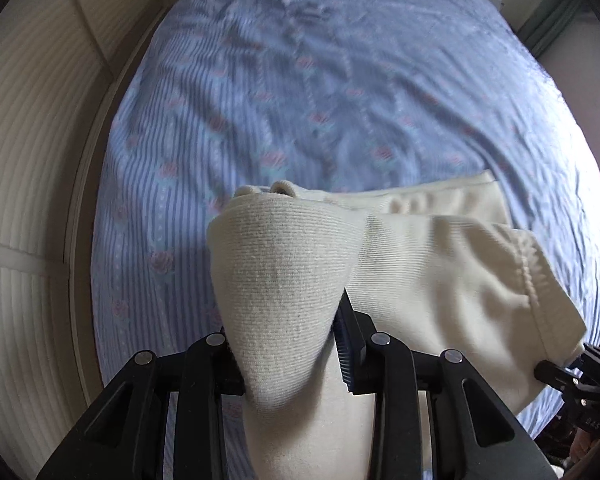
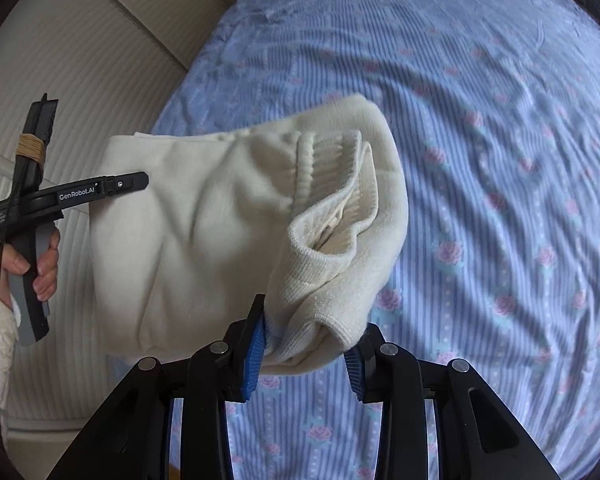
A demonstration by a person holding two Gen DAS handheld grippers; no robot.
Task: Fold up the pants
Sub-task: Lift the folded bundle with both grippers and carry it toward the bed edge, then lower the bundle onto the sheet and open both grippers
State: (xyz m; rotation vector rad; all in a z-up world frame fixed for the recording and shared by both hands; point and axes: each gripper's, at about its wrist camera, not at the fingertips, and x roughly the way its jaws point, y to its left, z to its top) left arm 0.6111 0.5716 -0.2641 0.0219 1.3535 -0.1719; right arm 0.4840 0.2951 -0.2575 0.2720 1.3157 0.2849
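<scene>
The cream knit pants (image 1: 420, 264) hang folded above the bed, held at two ends. My left gripper (image 1: 288, 344) is shut on one bunched end of the pants; cloth drapes over its fingers. In the right wrist view the pants (image 2: 188, 232) stretch left from my right gripper (image 2: 306, 354), whose blue pads (image 2: 254, 360) pinch the ribbed waistband end (image 2: 324, 280). The left gripper's body (image 2: 32, 216) shows at the far left in a hand. The right gripper's tip (image 1: 576, 372) shows at the pants' right edge in the left wrist view.
A bed with a blue striped, rose-patterned sheet (image 1: 320, 100) lies below both grippers and fills both views (image 2: 500, 160). A cream padded headboard or wall panel (image 1: 32, 160) runs along the left side (image 2: 92, 60).
</scene>
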